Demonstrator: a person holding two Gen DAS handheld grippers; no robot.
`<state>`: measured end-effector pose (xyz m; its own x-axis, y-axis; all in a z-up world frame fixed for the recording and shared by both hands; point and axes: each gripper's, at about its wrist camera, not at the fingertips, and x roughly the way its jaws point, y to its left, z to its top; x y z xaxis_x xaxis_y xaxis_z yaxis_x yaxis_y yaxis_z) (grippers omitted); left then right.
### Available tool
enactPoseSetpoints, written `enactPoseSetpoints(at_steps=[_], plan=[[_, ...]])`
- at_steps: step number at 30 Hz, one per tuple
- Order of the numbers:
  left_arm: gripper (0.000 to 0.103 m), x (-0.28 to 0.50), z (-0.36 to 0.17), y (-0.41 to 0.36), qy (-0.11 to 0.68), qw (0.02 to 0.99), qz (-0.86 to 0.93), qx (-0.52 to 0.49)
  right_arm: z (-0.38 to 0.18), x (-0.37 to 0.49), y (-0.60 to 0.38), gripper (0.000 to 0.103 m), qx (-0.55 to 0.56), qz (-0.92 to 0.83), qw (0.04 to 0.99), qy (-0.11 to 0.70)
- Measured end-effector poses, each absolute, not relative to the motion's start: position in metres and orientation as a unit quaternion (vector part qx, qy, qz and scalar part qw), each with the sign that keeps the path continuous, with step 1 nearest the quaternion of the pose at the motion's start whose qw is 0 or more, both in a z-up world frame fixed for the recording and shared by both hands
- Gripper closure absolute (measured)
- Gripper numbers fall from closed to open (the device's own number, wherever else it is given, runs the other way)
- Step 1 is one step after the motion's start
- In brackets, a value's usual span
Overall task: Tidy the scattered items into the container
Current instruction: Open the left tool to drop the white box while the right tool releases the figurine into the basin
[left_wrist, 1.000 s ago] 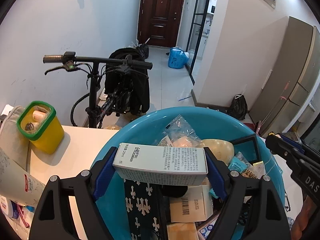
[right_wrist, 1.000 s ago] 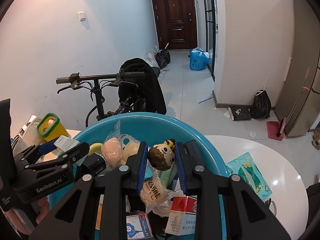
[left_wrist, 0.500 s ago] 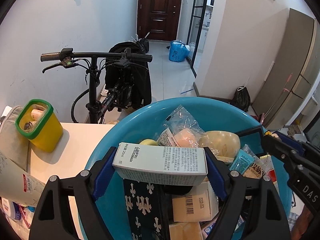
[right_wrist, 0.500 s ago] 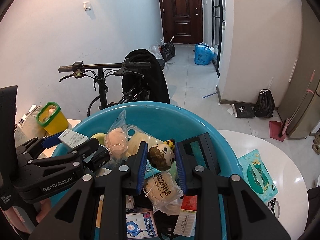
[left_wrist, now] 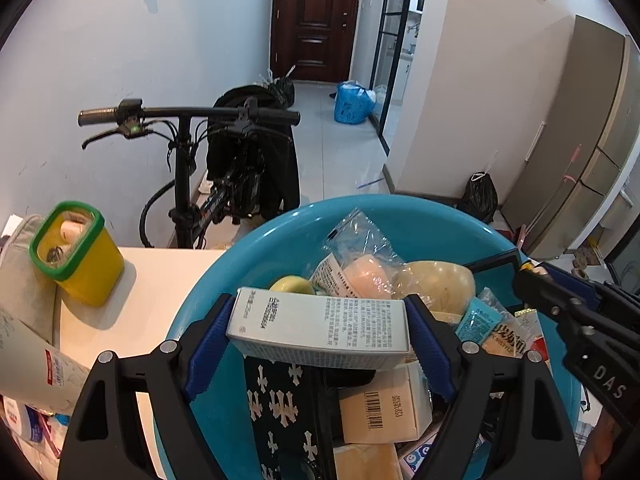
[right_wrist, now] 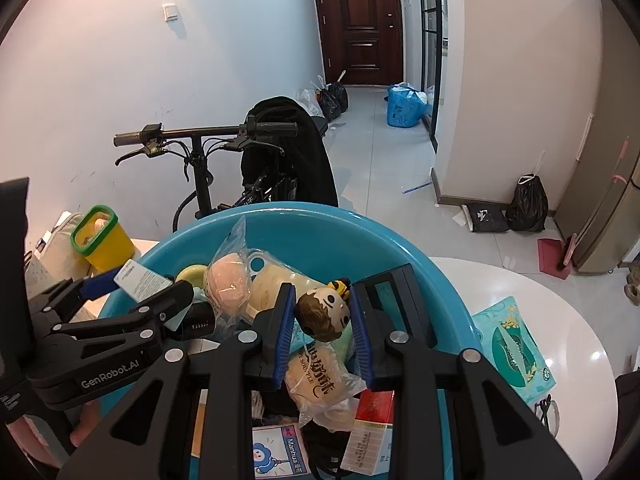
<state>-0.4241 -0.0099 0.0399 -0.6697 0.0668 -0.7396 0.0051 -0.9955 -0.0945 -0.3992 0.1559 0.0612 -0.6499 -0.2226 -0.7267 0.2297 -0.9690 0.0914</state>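
A blue basin (left_wrist: 280, 240) on the white table (left_wrist: 152, 288) is piled with packets, boxes and a bagged bun. My left gripper (left_wrist: 320, 308) hangs over it with a long white box (left_wrist: 320, 326) lying crosswise between its blue pads. The jaws are opening, though both pads still touch the box's ends. My right gripper (right_wrist: 322, 300) is shut on a small brown-haired doll head (right_wrist: 324, 312) above the basin's (right_wrist: 360, 240) middle. In the right wrist view the left gripper (right_wrist: 132, 284) shows at the left with the box (right_wrist: 140, 280).
A yellow tub with a green rim (left_wrist: 76, 252) stands on the table left of the basin. A teal tissue pack (right_wrist: 512, 344) lies on the table to the right. A bicycle (left_wrist: 224, 160) leans behind the table, with bags on the floor beyond.
Both grippers still hold their loads over the basin. The views have shifted only slightly.
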Motion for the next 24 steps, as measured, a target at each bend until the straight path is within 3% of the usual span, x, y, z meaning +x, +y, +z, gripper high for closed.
enactPoseSetpoints(at_steps=[4,24], plan=[[0.0,-0.42,0.047,-0.01,-0.05,0.026,0.92,-0.387,0.06,-0.398,0.154,0.076,0.401,-0.908,0.125,0.009],[0.0,-0.409,0.069,-0.02,-0.063,0.009,0.934,-0.352,0.042,-0.405,0.146,0.076,0.428,-0.894,0.13,0.02]])
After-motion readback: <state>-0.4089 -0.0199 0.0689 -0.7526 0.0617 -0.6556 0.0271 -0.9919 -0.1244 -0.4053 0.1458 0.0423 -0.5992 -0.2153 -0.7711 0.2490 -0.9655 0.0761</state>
